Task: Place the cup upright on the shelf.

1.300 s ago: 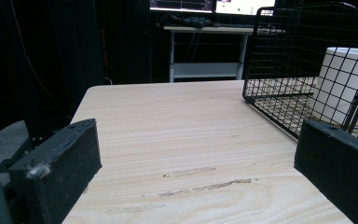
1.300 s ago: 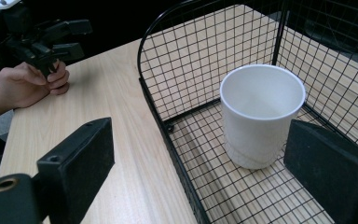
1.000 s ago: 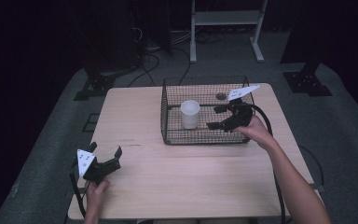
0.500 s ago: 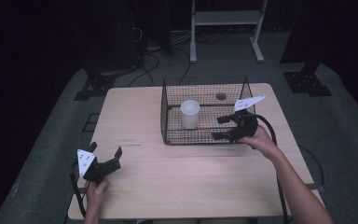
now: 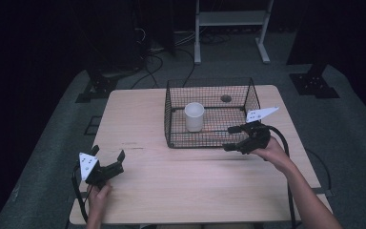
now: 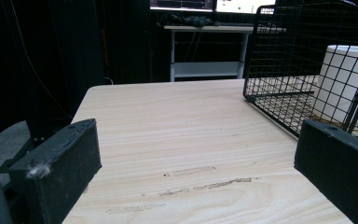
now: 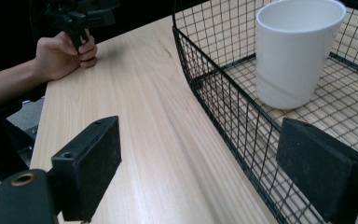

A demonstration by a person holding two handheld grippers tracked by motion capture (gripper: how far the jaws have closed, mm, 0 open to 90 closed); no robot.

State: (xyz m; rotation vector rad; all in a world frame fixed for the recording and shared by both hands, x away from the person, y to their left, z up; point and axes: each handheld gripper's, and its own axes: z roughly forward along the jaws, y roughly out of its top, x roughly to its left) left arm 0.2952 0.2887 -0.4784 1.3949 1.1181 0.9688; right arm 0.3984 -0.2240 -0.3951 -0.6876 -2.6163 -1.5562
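My right tool [image 5: 246, 138] hangs with its jaws spread wide and empty at the near right corner of the wire basket [image 5: 209, 141], one jaw outside the mesh, the other roughly over its wall. I judge it is lined up that way to clear the rim and reach in. The white cup [image 5: 194, 116] stands upright inside the basket, toward its left half, touching nothing of mine. My left tool [image 5: 106, 168] is likewise released and empty, resting low on the counter [image 5: 138, 119] well to the basket's near left, parked out of the way. The counter is pale wood, faintly scuffed. Beyond the basket the room is dark, with cables and a white stand [image 5: 231, 19].
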